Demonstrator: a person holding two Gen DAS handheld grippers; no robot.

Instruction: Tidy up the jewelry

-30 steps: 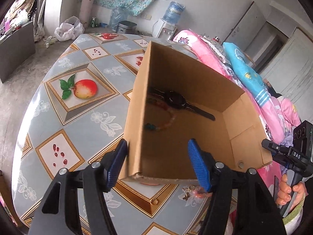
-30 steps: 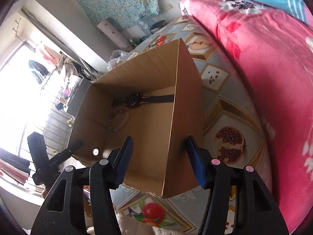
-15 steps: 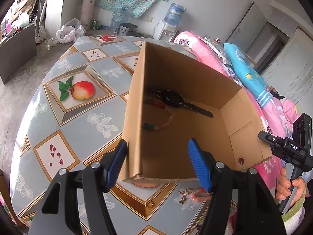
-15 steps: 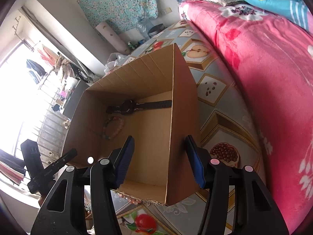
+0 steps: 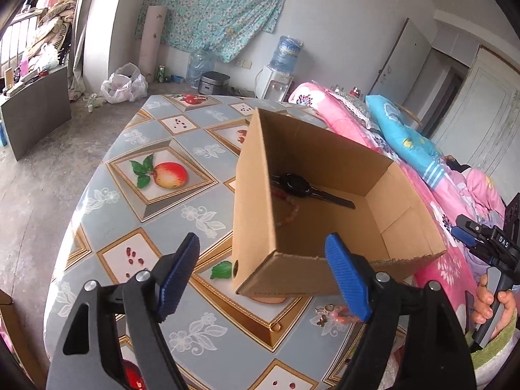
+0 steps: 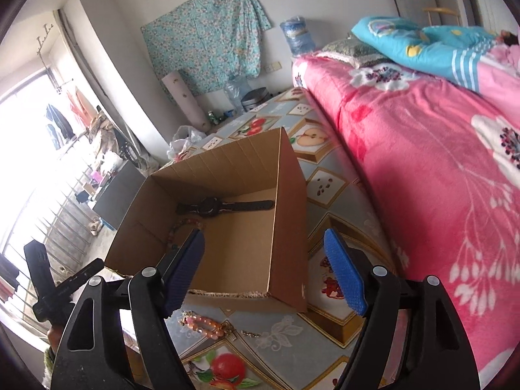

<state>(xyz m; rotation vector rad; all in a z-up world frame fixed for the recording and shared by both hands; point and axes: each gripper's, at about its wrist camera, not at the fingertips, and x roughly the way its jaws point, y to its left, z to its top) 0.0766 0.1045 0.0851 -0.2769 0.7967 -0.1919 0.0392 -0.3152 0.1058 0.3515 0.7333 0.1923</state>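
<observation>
An open cardboard box (image 5: 250, 214) (image 6: 286, 227) stands on the fruit-patterned table (image 5: 136, 201). Inside lie a black watch (image 5: 299, 185) (image 6: 211, 207) and a beaded bracelet (image 5: 291, 211) (image 6: 182, 226). On the table in front of the box lie a pink beaded bracelet (image 6: 203, 323) (image 5: 338, 313), a gold ring (image 5: 275, 326) and a small chain (image 6: 250, 334). My left gripper (image 5: 269, 276) is open and empty, just short of the box's near left corner. My right gripper (image 6: 269, 273) is open and empty, in front of the box's near right corner.
A pink flowered blanket (image 6: 438, 178) and blue pillow (image 6: 429, 45) lie along the table's right side. A water dispenser (image 5: 279, 74), rice cooker (image 5: 213, 83) and plastic bag (image 5: 123, 87) stand on the floor beyond the table.
Both grippers have pulled back from the box walls they straddled and now sit higher and farther from it. The box has not visibly moved.
</observation>
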